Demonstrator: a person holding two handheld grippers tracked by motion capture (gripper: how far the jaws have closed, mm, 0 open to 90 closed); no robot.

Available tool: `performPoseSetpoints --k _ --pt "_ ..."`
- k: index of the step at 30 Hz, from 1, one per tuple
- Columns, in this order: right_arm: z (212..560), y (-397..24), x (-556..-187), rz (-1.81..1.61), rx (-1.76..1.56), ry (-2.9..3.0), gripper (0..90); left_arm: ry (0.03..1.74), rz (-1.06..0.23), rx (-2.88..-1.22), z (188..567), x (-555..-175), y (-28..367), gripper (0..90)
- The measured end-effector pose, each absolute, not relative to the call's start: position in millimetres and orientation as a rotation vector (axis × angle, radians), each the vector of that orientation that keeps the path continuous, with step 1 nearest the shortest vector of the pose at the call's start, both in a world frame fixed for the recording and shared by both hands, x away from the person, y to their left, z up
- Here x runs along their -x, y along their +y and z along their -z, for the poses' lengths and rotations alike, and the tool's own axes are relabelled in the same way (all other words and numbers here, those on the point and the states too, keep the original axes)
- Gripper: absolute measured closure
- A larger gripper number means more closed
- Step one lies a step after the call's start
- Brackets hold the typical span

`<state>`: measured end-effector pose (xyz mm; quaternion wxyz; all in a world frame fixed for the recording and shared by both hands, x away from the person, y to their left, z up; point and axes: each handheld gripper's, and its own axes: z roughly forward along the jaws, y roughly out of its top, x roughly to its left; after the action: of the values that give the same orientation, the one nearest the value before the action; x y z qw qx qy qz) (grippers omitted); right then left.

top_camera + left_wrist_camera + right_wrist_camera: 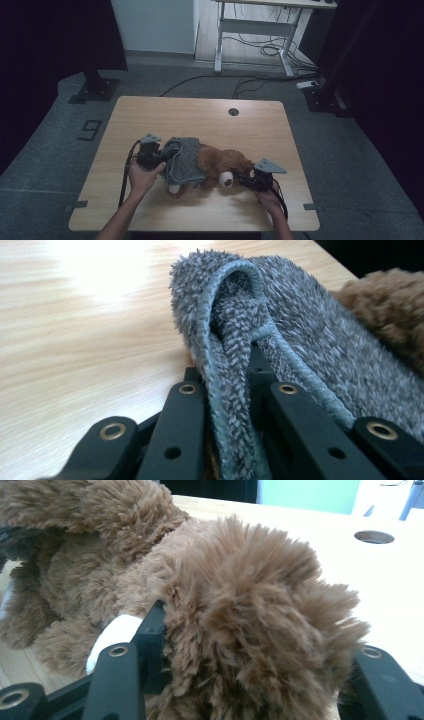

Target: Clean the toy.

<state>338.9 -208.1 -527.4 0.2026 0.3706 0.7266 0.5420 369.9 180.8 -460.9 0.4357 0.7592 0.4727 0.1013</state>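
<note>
A brown plush toy (pixel 222 167) is lying on its side near the front of the tabletop (pixel 200 115), with a grey towel (pixel 184 159) draped over its back half. A folded edge of the towel is being pinched by the left hand-held gripper (pixel 159 156), clenched tightly on it. The toy's furry limb (pixel 250 630) is being clamped by the right hand-held gripper (pixel 245 179), 2 jaws pressed into the fur

A taped numeral "9" (pixel 90 130) marks the grey floor (pixel 45 150).

Towel (pixel 184 159) draped over plush toy (pixel 222 165)
</note>
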Motion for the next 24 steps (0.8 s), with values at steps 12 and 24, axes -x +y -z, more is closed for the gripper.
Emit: performPoseSetpoints --k 12,24 --pt "527.7 -209.1 -339.3 -1.519 -1.043 2.027 42.7 1.251 -0.378 -1.91 457.6 -366.0 217.6 82.0" --pt "526.6 -204.5 -340.0 -1.488 -1.049 2.003 43.4 1.139 -0.287 -1.847 431.1 -370.9 188.6 81.8"
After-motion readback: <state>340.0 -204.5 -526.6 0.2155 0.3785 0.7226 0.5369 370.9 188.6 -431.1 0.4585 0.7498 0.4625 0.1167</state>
